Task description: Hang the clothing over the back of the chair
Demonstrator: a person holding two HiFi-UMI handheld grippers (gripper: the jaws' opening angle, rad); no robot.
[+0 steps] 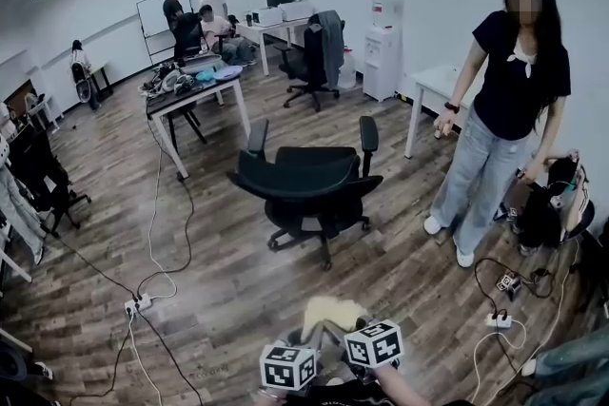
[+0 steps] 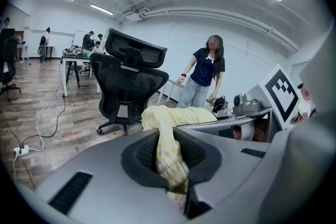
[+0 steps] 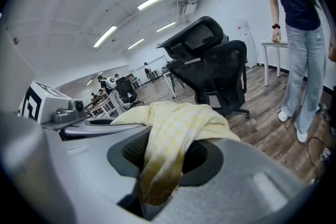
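A pale yellow checked garment (image 1: 333,310) is bunched between my two grippers at the bottom of the head view, just ahead of their marker cubes (image 1: 287,366). My left gripper (image 2: 171,168) is shut on a fold of the yellow garment (image 2: 167,139). My right gripper (image 3: 157,170) is shut on another part of the garment (image 3: 176,131), which drapes over its jaws. The black mesh office chair (image 1: 306,181) stands on the wood floor ahead of me, apart from both grippers, with its headrest and back towards me in the gripper views (image 2: 128,78) (image 3: 215,68).
A person (image 1: 504,109) stands right of the chair beside a white table (image 1: 433,83), with a dark bag (image 1: 557,204) nearby. Cables and power strips (image 1: 138,304) (image 1: 500,320) lie on the floor. A cluttered desk (image 1: 190,90) and another chair (image 1: 319,57) stand further back.
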